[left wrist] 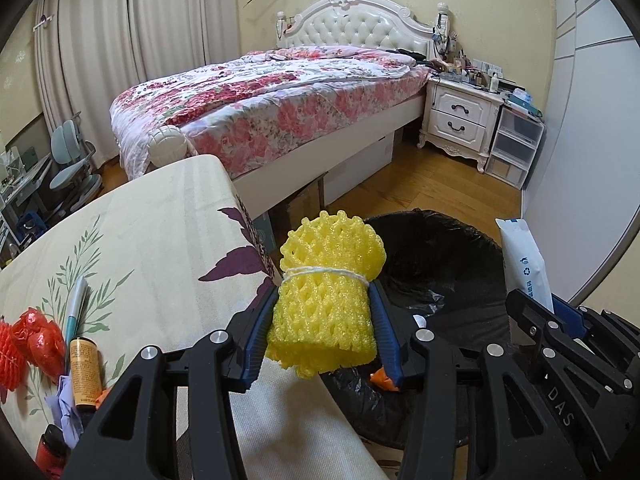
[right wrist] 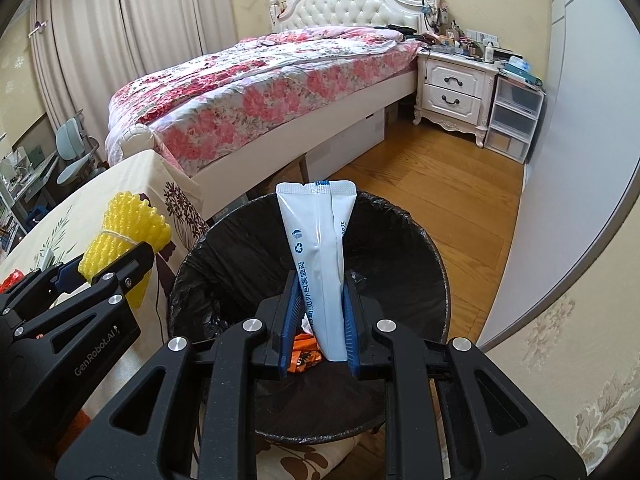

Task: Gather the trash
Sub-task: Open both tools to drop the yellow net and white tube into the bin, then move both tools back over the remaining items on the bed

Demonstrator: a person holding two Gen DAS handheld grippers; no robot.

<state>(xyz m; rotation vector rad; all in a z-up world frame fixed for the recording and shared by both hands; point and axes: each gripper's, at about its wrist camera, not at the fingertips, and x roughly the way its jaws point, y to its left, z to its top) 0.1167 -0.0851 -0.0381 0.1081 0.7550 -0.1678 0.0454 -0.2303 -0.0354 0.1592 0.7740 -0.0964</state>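
Left tongs (left wrist: 324, 316) hugging yellow foam roll (left wrist: 326, 292) at bin rim (left wrist: 400, 220), right tongs (right wrist: 320, 320) clamping white pouch (right wrist: 318, 256) over bin.

Bin (right wrist: 400, 240) mouth open, black liner around rim, only wrappers (right wrist: 306, 356) low inside. Left of bin: tabletop (left wrist: 152, 216) edge close. Beyond bin: bed (right wrist: 256, 92) frame, boxes under. Right of bin: bare floor (right wrist: 448, 184), then wall (right wrist: 580, 140).

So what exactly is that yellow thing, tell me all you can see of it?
The yellow foam net looks like soft mesh fruit padding, rolled into a bundle and tied round with white string. It stands roughly upright between the blue pads of the left hand-held gripper, its flared top free, at the table edge beside the black-lined bin.
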